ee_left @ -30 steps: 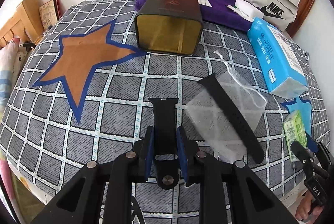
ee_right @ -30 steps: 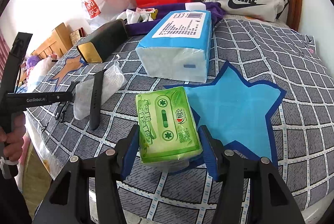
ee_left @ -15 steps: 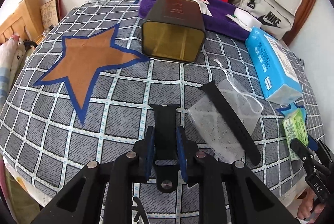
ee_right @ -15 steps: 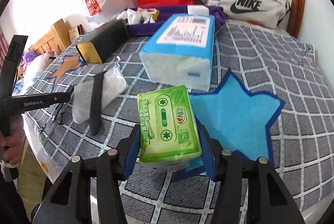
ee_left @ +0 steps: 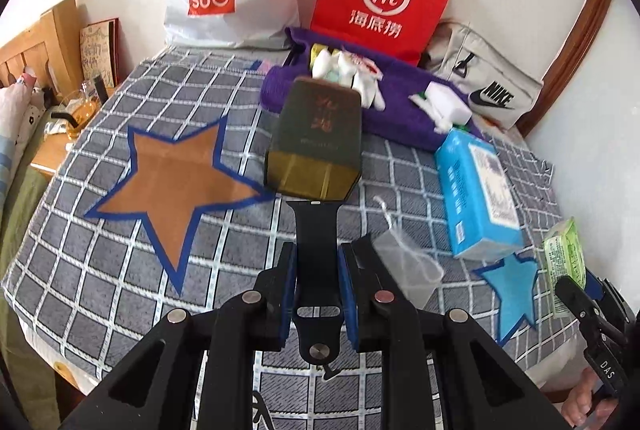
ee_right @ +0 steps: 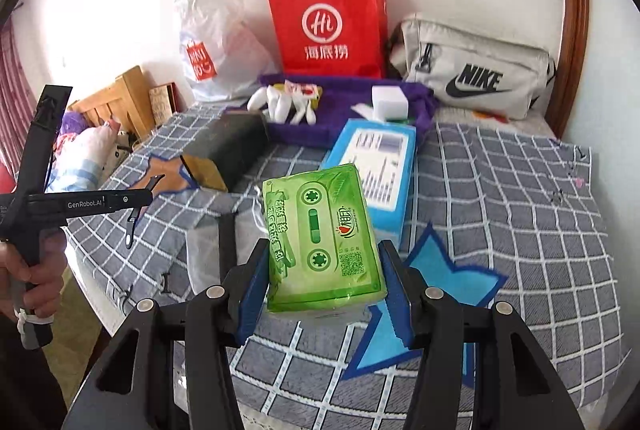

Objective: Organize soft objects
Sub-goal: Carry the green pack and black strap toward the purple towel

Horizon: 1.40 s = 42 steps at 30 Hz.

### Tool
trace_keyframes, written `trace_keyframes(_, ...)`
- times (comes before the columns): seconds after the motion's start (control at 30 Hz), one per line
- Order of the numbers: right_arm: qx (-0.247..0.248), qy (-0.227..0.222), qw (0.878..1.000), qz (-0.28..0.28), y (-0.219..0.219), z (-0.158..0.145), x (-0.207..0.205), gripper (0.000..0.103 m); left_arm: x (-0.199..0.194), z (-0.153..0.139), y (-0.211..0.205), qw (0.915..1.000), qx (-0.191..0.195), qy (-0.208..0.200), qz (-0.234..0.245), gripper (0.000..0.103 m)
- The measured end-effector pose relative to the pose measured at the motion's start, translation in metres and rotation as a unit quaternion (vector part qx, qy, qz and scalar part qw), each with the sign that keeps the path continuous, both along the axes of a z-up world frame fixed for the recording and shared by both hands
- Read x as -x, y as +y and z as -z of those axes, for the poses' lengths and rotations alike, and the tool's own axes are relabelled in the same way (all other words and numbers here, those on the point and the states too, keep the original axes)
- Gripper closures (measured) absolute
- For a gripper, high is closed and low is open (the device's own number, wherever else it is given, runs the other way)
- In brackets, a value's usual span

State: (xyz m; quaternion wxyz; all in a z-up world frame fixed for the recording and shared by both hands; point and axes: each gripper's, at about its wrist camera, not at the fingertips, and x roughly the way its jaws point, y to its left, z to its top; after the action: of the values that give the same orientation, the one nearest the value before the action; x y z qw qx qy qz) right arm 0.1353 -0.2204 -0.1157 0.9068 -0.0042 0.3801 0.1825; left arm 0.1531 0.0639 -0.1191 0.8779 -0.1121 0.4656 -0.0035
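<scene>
Left wrist view: the left gripper (ee_left: 316, 270) has its jaws closed on a black strap (ee_left: 317, 230), which pokes forward between the blue pads (ee_left: 289, 286) and is clear of the bed (ee_left: 100, 270). The bed carries a grey checked cover with a brown star (ee_left: 172, 181) to the left and a blue star (ee_left: 510, 284) to the right. Just beyond the strap's tip lies a dark box (ee_left: 316, 145) on its side, its gold end facing the camera. To the right of the gripper sits a clear mesh pouch (ee_left: 408, 270) with a white cord, and further right a blue tissue pack (ee_left: 476, 193). At the far right edge the green pack (ee_left: 564, 262) is seen in the other gripper.

In the right wrist view, the right gripper (ee_right: 326, 290) has its jaws clamped on the sides of that green pack (ee_right: 324, 238), a soft tissue packet printed like a cassette, held above the bed and partly over the blue star (ee_right: 436, 286). The blue tissue pack (ee_right: 376, 165) lies just behind it. At the left a hand (ee_right: 32, 270) grips the handle of the left gripper, the strap (ee_right: 134, 218) hanging from it.

At the back lie a purple towel (ee_right: 340, 105) with white items on it, a red bag (ee_right: 326, 25), a white plastic bag (ee_right: 216, 41) and a grey Nike bag (ee_right: 476, 73) against the wall.
</scene>
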Motion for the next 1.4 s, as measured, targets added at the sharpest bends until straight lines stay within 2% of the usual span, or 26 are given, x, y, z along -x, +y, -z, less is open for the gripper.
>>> trace_keyframes(0.33, -0.003, -0.011, 1.0, -0.002, 0.007, -0.022, -0.024, 0.05, -0.03, -0.026, -0.003, 0.9997, -0.002, -0.02, 0.013, 0.083)
trace_keyframes(0.57, -0.021, -0.01, 1.0, 0.0, 0.008, -0.032, -0.054, 0.05, -0.057, -0.041, -0.001, 0.9994, -0.002, -0.031, 0.016, 0.083)
trace_keyframes(0.73, -0.014, -0.019, 1.0, 0.0, 0.014, -0.039, -0.081, 0.05, -0.083, -0.052, 0.0, 0.999, 0.0, -0.04, 0.021, 0.083)
trace_keyframes(1.0, -0.007, -0.025, 1.0, 0.0, 0.025, -0.045, -0.127, 0.05, -0.13, -0.052, 0.0, 0.9988, 0.013, -0.037, 0.028, 0.083)
trace_keyframes(1.2, -0.006, -0.016, 1.0, 0.004, 0.033, -0.039, -0.169, 0.05, -0.167, -0.047, 0.002, 0.9985, 0.036, -0.025, 0.032, 0.083)
trace_keyframes(1.4, -0.005, -0.007, 1.0, 0.005, 0.04, -0.032, -0.205, 0.05, -0.197, -0.044, -0.002, 0.9984, 0.038, -0.019, 0.038, 0.083)
